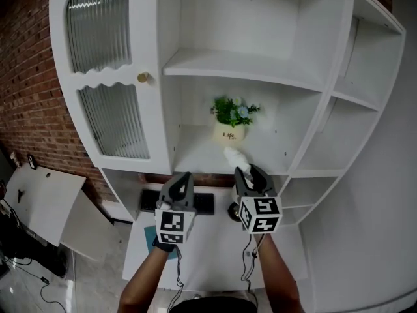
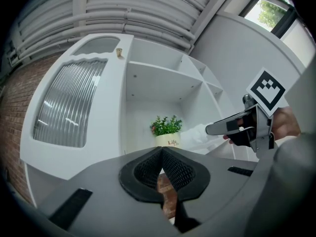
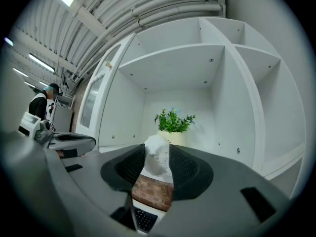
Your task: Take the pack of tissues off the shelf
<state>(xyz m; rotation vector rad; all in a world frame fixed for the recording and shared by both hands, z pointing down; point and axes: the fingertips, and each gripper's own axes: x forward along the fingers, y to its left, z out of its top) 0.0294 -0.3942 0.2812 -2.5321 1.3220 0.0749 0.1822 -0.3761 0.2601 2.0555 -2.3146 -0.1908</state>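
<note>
right tongs (image 1: 251,172): clamped on the tissues (image 3: 157,155), pads pressing both sides, white pack sticking out past the tips.
tissues: up in the right tongs, at the front of the middle shelf (image 1: 195,154), just before the potted plant (image 1: 231,119); touching the board or not, can't tell.
left tongs (image 2: 162,151): tips together, nothing between them, beside the right pair and left of the pack.
counter (image 1: 215,246): below both hands, keyboard (image 1: 203,204) at its back.
</note>
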